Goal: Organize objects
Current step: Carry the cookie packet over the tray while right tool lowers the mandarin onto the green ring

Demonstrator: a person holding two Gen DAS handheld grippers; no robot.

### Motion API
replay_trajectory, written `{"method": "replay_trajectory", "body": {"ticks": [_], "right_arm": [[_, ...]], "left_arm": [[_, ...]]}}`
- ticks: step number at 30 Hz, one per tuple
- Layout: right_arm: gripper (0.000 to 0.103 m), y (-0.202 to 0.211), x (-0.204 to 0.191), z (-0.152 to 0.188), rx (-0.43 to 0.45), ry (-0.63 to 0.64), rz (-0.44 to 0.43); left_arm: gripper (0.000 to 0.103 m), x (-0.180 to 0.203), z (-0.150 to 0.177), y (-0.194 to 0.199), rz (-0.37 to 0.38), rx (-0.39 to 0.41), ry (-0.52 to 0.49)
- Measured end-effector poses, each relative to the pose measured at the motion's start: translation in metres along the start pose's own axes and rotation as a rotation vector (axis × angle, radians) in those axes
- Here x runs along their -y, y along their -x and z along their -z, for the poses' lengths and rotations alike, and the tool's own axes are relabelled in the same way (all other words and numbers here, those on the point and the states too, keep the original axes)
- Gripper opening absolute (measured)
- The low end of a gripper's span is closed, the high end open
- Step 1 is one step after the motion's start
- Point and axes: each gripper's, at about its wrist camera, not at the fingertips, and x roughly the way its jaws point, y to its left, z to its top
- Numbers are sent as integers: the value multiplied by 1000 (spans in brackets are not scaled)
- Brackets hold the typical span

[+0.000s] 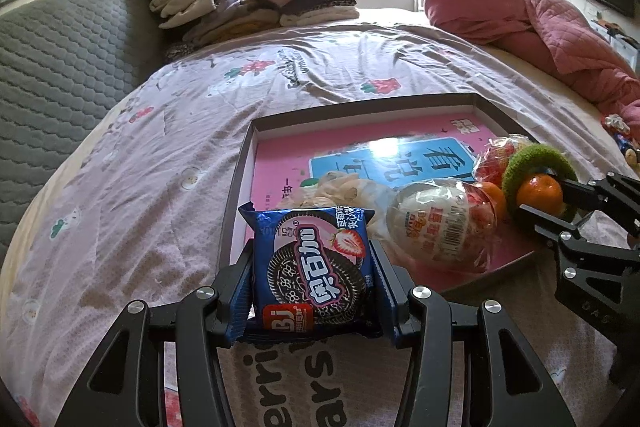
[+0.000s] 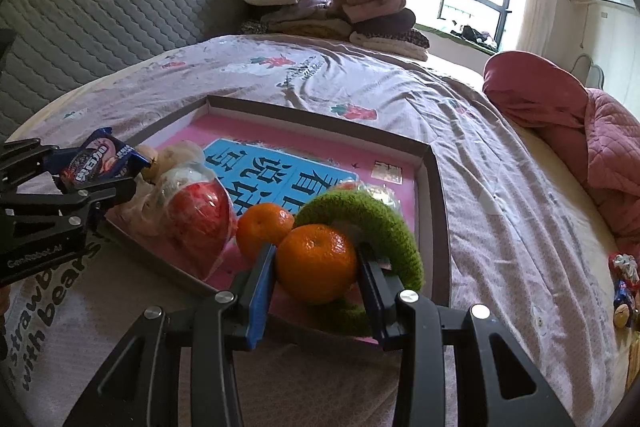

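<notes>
While the left tool grips a blue cookie packet, the right tool clasps a glossy orange

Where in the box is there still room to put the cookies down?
The far half of the box, its pink bottom up to the back wall, is bare. The near half is crowded: wrapped egg, loose orange, green ring, wrapped sweets. The left gripper holds the cookies; the right gripper holds another orange.
</notes>
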Motion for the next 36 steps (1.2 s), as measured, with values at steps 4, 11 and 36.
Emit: {"method": "replay_trajectory", "body": {"ticks": [4,11,36], "right_arm": [[41,-2,0,-1,-1,-3,-4],[41,-3,2,-2,-3,-11,-7],[53,-1,3,-2,-14,-9,18]], "left_arm": [[54,1,0,-1,9,-3,5],[55,1,1,-3,18,-7,16],[62,-5,-2,-1,21,-2,54]]}}
